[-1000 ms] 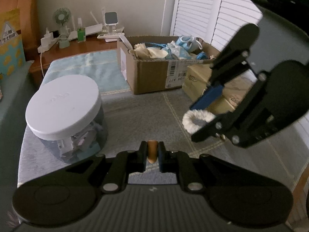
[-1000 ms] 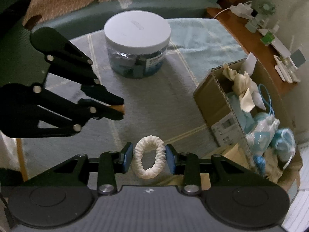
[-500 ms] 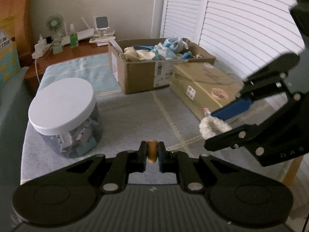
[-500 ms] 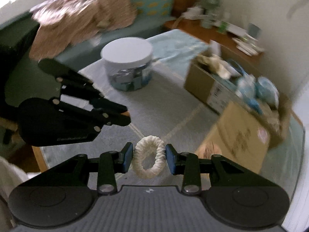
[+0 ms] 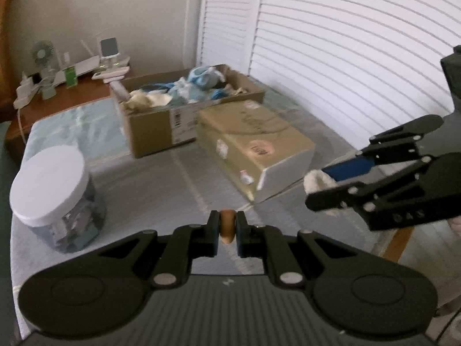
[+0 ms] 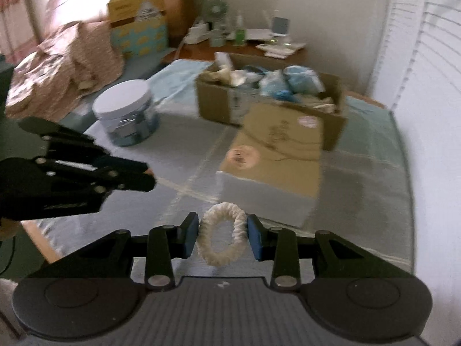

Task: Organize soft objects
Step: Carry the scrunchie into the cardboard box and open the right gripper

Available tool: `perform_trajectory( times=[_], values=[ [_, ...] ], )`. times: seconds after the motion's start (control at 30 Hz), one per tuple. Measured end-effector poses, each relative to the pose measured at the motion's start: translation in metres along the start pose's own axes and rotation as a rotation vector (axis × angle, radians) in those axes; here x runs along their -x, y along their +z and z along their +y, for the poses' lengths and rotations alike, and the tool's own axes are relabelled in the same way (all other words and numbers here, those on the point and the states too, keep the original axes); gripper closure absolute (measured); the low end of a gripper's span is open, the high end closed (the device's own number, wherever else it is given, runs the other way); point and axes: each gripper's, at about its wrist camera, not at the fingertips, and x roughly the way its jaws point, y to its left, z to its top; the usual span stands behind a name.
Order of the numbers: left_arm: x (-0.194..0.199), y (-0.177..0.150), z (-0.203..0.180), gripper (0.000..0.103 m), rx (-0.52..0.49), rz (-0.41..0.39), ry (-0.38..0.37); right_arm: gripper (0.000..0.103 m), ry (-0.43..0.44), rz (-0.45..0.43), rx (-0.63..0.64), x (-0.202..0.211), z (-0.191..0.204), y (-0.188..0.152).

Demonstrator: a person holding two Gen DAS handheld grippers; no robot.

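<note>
Grey mat below: R gripper (image 6: pixel 222 238) clamps white scrunchie (image 6: pixel 222 235) btwn pads; L gripper (image 5: pixel 227 232) pinches tan band (image 5: pixel 226 226).

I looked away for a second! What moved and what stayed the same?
The right gripper swung its white scrunchie rightward, away from the jar, ending near the closed box. Nothing grabbed or dropped: the left gripper still pinches its small orange piece.

My left claw (image 5: pixel 226 228) is clamped tight on a small tan piece, pointing downward over the counter. My right claw (image 6: pixel 222 237) tilts downward too, its blue pads (image 6: pixel 191 238) pressing a cream scrunchie from both sides. Both claws hang in the air, apart from each other.
</note>
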Motion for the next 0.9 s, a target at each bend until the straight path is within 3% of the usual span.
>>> perform_trajectory(
  times=[0.27, 0.5, 0.9],
  values=[
    [-0.001, 0.019, -0.01, 0.094, 0.016, -0.026, -0.036, 0.061, -0.083, -0.087, -0.063, 0.013, -0.022, 0.007],
    [-0.001, 0.032, -0.012, 0.094, 0.021, -0.056, -0.012, 0.061, -0.124, -0.139, -0.096, 0.005, -0.04, 0.031],
    [-0.015, 0.038, 0.002, 0.094, 0.068, -0.029, 0.038, 0.061, -0.116, -0.201, -0.127, -0.031, -0.075, 0.083]
  ],
)
